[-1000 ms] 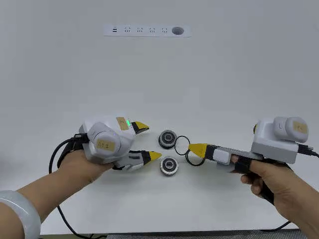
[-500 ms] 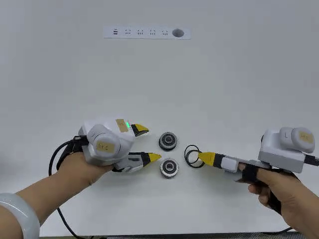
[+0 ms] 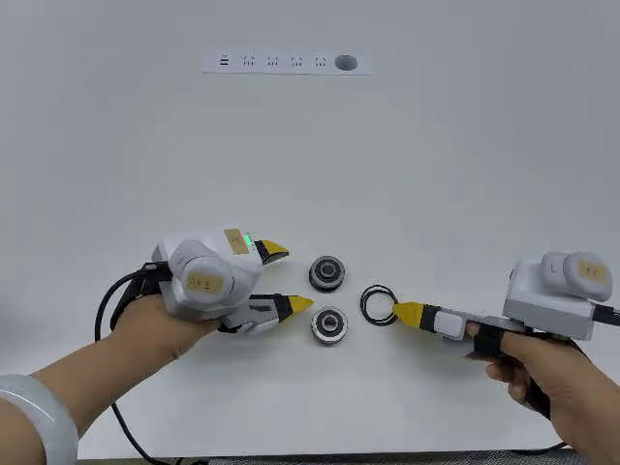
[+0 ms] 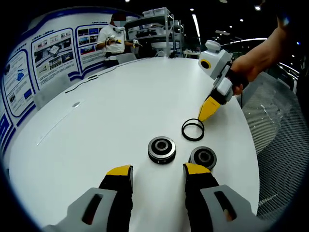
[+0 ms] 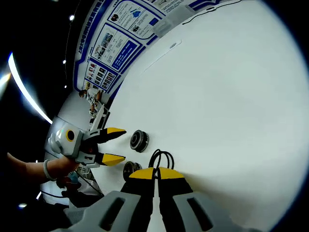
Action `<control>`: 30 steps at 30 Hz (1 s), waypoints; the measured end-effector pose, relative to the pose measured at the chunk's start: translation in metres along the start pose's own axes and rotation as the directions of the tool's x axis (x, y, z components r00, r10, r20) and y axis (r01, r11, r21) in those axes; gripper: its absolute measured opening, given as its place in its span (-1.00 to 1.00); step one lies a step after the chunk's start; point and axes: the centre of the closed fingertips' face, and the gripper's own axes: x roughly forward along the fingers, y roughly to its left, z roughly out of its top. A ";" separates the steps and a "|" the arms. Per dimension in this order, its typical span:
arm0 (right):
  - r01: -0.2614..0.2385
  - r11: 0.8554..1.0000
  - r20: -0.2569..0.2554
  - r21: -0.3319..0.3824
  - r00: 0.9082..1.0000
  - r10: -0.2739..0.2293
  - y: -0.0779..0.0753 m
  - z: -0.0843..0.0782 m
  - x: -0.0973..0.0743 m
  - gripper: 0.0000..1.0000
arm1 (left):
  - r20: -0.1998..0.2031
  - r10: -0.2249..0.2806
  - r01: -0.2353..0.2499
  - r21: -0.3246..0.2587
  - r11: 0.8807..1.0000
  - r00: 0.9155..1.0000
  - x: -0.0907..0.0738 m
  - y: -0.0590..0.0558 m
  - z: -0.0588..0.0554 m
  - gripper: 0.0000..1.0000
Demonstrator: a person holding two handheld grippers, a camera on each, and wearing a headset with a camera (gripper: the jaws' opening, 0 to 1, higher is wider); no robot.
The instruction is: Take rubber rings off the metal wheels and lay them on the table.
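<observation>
White surface [image 3: 436, 174]: rubber rings [image 3: 378, 303] lie right of two metal wheels [image 3: 326, 273]. Both look stripped, so task seems nearly done. Left hand-held gripper [image 3: 288, 277] released; right hand-held gripper [image 3: 407, 314] clenched, tip beside rings.

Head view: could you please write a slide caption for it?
Open left gripper faces two metal wheels; shut right gripper beside rubber rings on table.

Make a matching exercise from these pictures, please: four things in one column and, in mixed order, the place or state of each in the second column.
Things:
1. left gripper
2. right gripper
3. rubber rings
4. power strip

Place or state:
A. flat on the table, right of the wheels
B. jaws open, holding nothing
C. at the far side of the table
D. jaws shut, tip at the rings' edge

Pairs: 1-B, 2-D, 3-A, 4-C
</observation>
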 end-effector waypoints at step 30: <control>0.006 0.980 0.009 -0.198 1.000 -0.005 0.008 0.017 0.004 -0.57 | 0.016 0.005 -0.005 -0.006 1.000 1.000 0.003 0.003 0.008 -0.30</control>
